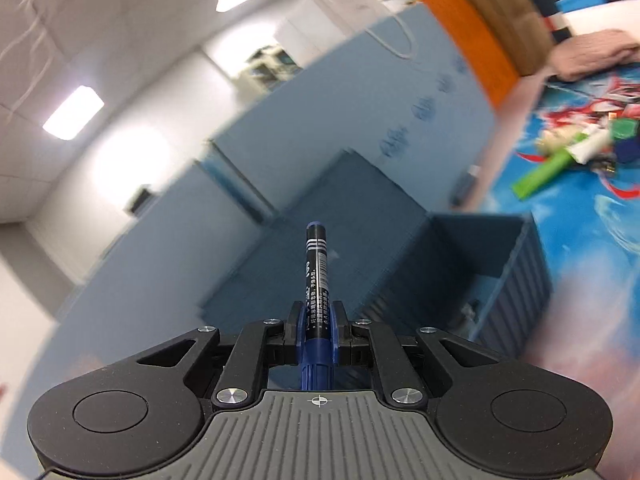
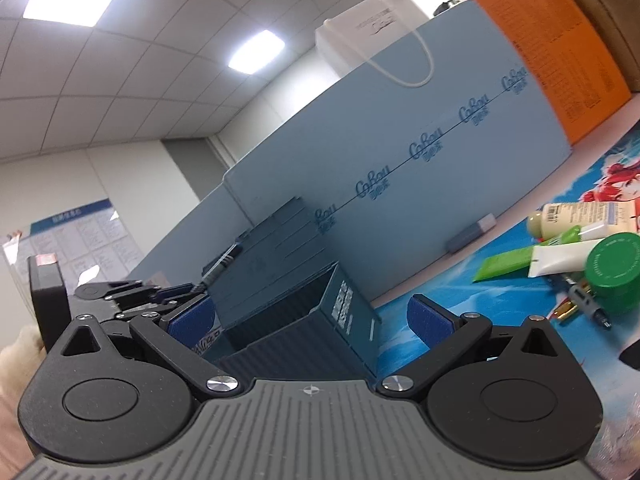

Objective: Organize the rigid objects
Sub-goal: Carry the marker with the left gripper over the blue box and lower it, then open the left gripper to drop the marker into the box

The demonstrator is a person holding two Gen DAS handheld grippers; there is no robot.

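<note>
Slippage is the first thing we would worry about: the left gripper has its two black fingers pinched on the black-barrelled marker pen with a blue cap, which sits at the lower centre of the left wrist view and sticks out forward well beyond the pads, so most of its length is unsupported. We judge that a smooth round barrel held so near one end could pivot or slide if the hand swings quickly, and the heavy blur across that view suggests quick motion. The open dark blue ribbed plastic storage box lies to the right of the pen and beyond it, at the centre right of the frame; from here the pen is not yet over its opening, and letting go too early would drop it on the printed blue tabletop mat or against the box wall. In the right wrist view the right gripper has its blue-padded fingers spread wide with nothing between them, and the same box sits just ahead of it in the lower centre. The left gripper shows at the left edge of that view, so we see a risk of the two tools knocking together over the box. At the right of that frame lie the green plastic screw-lid jar, a white squeeze tube and a cream bottle, crowded and touching; a wide sweep of the open fingers could scatter them.
</note>
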